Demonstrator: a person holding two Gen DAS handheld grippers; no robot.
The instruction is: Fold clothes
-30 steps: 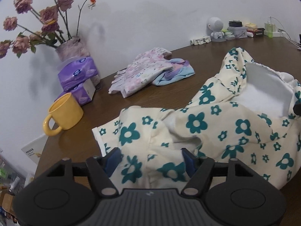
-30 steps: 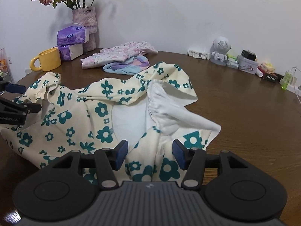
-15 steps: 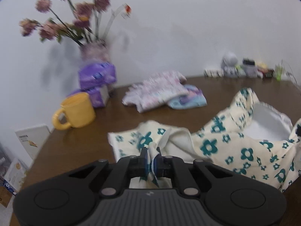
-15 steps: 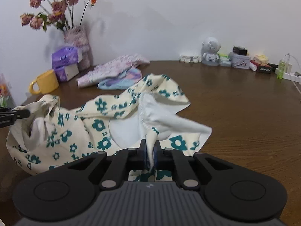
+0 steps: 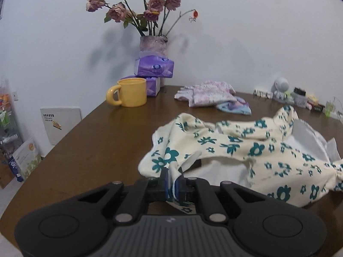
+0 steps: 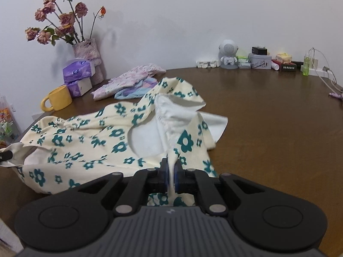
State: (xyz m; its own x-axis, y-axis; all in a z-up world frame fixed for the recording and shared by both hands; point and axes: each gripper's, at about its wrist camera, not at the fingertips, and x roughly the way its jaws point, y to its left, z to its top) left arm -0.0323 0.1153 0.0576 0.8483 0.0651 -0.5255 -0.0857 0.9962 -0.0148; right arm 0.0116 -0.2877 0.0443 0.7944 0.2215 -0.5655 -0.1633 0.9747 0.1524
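Brown tabletop (image 6: 268, 117) carries the cream floral garment (image 6: 90, 141), bunched across its near side. We note left gripper (image 5: 174, 185) pinching one edge, right gripper (image 6: 170, 176) pinching another. Yellow mug (image 5: 130, 92) behind.

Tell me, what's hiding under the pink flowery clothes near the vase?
A blue-and-purple garment pokes out from under the pink floral clothes. Most of it is covered, so what kind it is cannot be told.
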